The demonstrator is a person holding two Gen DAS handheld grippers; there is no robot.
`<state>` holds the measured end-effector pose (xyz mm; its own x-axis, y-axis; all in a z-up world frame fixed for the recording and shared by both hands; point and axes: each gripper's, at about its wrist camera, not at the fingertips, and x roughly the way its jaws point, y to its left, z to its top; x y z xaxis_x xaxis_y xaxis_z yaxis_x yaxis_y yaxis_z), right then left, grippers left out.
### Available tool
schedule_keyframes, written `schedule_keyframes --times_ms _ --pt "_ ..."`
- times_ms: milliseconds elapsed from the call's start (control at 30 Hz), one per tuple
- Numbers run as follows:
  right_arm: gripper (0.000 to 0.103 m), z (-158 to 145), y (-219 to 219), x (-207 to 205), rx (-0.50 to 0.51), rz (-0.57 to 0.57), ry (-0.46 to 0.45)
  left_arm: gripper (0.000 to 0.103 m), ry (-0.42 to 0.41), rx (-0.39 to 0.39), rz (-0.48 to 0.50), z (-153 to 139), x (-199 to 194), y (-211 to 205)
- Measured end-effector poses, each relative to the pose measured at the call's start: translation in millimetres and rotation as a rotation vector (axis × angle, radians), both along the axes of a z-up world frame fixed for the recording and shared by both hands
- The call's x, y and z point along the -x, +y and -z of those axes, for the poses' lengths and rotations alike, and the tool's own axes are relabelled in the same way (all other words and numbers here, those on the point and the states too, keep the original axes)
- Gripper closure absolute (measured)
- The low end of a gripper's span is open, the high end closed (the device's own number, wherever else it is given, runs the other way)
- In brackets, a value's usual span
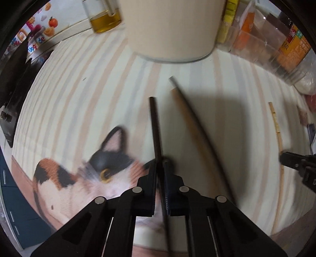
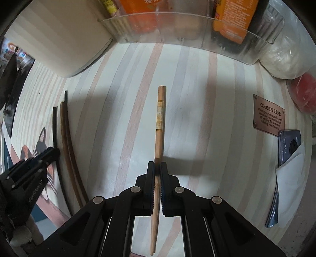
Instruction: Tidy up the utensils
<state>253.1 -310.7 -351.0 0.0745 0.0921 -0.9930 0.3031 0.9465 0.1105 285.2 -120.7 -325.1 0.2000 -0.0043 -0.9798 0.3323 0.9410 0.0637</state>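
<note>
My left gripper is shut on a thin dark chopstick, which runs forward between the pads. Just to its right, a brown wooden chopstick and a dark grey-tipped chopstick lie side by side on the striped cloth. My right gripper is shut on a light bamboo chopstick, pointing straight down at the cloth. The left wrist view shows that bamboo chopstick and the right gripper at its right edge. A cream round container stands at the back.
An oil bottle stands left of the container. A clear organizer with orange packets lines the back. A phone under white paper, a brown label patch, a white bag and a red item sit at the right.
</note>
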Motion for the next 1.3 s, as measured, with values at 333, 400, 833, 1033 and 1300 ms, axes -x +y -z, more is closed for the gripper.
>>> schedule_keyframes --times_ms 333,400,833,1033,1300 --pt "0.096 13 17 -22 -0.067 -0.028 0.117 0.098 0.062 0.014 -0.065 1 2 44" --pt "0.096 15 15 -36 -0.062 -0.031 0.118 0.098 0.055 0.014 -0.072 1 -2 41" --pt "0.096 17 40 -59 0.005 -0.103 0.126 0.098 0.043 0.01 -0.078 6 -11 37" --pt "0.096 18 47 -56 0.005 -0.1 0.118 0.098 0.043 0.01 -0.077 7 -11 40" --pt "0.096 11 28 -50 0.004 -0.098 0.111 0.098 0.044 0.013 -0.079 5 -12 40"
